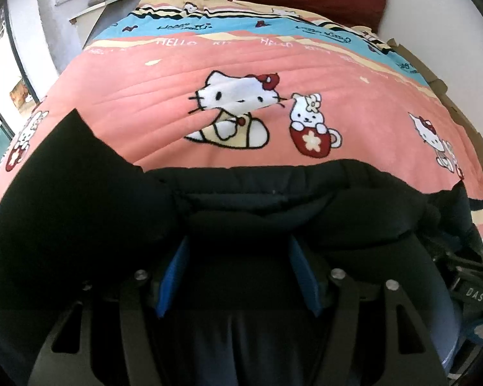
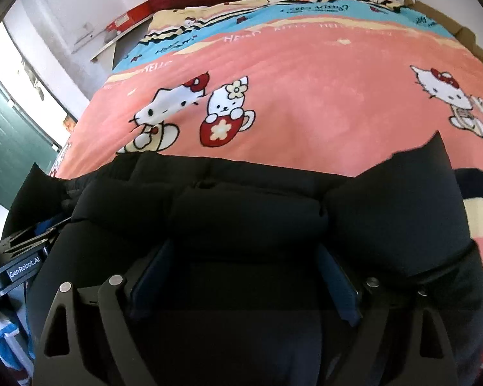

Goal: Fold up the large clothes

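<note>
left gripper [image 1: 238, 270] and right gripper [image 2: 244, 276] both clamping black garment [image 1: 257, 206] bunched over the bedspread [image 1: 273, 64] — folding barely starting; flattening remaining

— What have I got in front of me?
— A black padded garment [image 1: 248, 206], bunched in thick folds along the near edge of the bedspread [image 1: 273, 64].
— Flat?
— No, from my right camera it's puffed up, one corner [image 2: 434, 160] raised.

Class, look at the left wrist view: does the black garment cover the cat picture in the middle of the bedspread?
No: the black garment ends below the cat picture, which shows uncovered on the pink bedspread.
</note>
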`<act>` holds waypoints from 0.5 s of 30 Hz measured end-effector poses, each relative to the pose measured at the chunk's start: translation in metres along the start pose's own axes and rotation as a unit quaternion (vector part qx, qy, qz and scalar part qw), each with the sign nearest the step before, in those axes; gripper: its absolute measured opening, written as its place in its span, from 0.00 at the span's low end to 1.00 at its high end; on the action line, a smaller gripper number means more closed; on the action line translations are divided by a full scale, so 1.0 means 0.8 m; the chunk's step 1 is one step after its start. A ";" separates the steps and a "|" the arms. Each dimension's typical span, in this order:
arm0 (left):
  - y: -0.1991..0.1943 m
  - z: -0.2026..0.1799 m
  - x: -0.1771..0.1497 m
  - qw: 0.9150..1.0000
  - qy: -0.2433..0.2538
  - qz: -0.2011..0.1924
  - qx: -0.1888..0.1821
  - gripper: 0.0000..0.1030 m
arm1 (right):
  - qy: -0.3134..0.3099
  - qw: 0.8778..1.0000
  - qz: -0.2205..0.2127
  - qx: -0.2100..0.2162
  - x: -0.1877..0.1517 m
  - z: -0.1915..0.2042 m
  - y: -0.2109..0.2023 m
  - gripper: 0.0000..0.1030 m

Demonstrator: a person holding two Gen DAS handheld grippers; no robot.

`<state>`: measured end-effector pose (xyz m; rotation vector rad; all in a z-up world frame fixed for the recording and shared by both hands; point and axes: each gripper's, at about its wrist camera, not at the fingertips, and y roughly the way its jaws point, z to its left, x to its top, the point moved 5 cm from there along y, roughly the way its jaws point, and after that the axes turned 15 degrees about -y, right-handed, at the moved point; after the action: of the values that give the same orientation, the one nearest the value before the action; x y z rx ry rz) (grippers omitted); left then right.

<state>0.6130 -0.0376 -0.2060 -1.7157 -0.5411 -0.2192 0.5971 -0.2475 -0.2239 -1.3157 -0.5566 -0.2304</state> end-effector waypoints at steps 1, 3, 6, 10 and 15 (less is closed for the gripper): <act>0.002 -0.001 0.002 1.000 -0.001 0.001 0.000 0.60 | 0.003 1.000 -0.001 0.002 0.001 -0.002 0.005 0.84; 0.008 -0.001 0.004 1.000 -0.001 0.001 0.002 0.60 | 0.008 1.000 -0.003 0.005 0.003 -0.006 0.012 0.84; 0.015 -0.003 0.006 1.000 0.000 -0.002 0.005 0.60 | 0.012 1.000 -0.004 0.006 0.005 -0.008 0.021 0.85; 0.021 -0.002 0.006 1.000 -0.001 -0.007 0.006 0.60 | 0.019 1.000 -0.010 0.012 0.008 -0.012 0.031 0.85; 0.028 -0.002 0.005 1.000 -0.002 -0.014 0.006 0.60 | 0.024 0.999 -0.017 0.015 0.010 -0.014 0.039 0.85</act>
<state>0.6267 -0.0408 -0.2234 -1.6987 -0.5679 -0.2331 0.6211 -0.2494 -0.2480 -1.2688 -0.5407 -0.2795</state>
